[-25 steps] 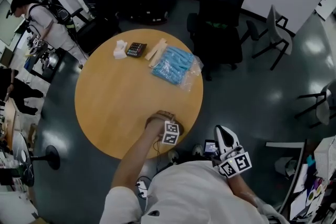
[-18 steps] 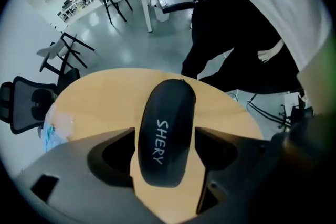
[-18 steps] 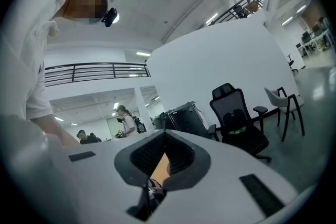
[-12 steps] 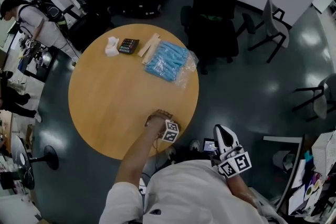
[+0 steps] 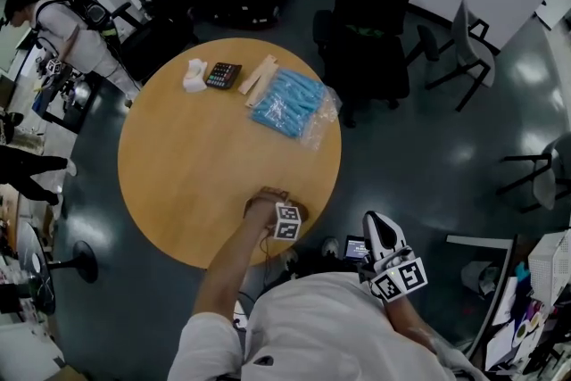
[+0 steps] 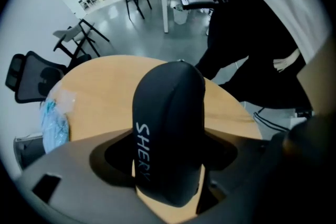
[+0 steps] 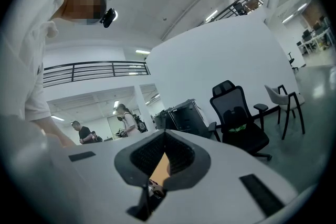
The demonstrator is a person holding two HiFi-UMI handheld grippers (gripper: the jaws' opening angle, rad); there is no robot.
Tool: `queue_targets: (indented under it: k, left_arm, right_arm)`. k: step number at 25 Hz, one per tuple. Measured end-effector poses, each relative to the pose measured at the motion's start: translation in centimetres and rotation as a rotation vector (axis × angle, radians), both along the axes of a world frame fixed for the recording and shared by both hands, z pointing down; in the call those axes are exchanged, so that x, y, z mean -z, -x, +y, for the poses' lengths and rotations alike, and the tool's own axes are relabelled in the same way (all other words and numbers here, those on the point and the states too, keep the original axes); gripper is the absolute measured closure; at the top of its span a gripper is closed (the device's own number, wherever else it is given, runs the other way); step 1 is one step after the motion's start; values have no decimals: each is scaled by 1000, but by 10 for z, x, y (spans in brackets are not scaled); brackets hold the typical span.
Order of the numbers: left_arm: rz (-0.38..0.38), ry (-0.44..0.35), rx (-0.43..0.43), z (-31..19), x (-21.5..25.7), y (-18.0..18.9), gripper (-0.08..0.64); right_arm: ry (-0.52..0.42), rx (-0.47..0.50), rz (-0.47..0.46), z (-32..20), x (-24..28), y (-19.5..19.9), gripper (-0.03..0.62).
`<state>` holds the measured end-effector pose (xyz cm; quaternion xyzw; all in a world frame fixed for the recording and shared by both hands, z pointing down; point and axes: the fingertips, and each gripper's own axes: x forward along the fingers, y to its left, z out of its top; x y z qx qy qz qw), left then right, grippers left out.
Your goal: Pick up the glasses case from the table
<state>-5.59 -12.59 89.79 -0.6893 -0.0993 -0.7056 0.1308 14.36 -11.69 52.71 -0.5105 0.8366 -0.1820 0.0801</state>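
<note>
In the head view, the left gripper (image 5: 285,220) is seen set down over the round desk (image 5: 196,156) at about the desk's 5 o'clock, close to the near rim. The glasses case (image 6: 168,128) is largely covered there by the hand (image 5: 264,204) and the marker cube, so its place is read from the gripper above it. The right gripper (image 5: 379,226) is held off the desk, at 3 o'clock from the left one and near the body. A blue plastic packet (image 5: 287,105) is left lying at the desk's 1 o'clock, well apart from the work.

In the left gripper view, the black case is shown standing lengthwise between the jaws, which are spread to its width and appear to be pressed on its two flanks. Desk wood is seen directly beneath and beyond it at 12 o'clock. The grasp is judged made, and the lift is judged not yet done, since no clearance above the wood can be made out.

In the right gripper view, the jaws are seen drawn together with nothing held between them.
</note>
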Motion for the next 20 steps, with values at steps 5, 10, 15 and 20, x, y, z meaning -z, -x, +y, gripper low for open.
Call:
queue_targets:
  k: [5, 10, 15, 20]
  left_arm:
    - [315, -107, 300, -23, 71, -11, 222]
    - [823, -192, 642, -33, 189, -22, 222]
    - [1423, -397, 967, -24, 344, 1, 222]
    - [1645, -506, 1214, 12, 382, 19, 222]
  right_arm:
    - [-23, 34, 7, -7, 7, 14, 577]
    - [-64, 75, 19, -13, 18, 31, 577]
    - [-99, 96, 54, -17, 37, 51, 577]
    - [-115, 94, 91, -11, 40, 68, 577]
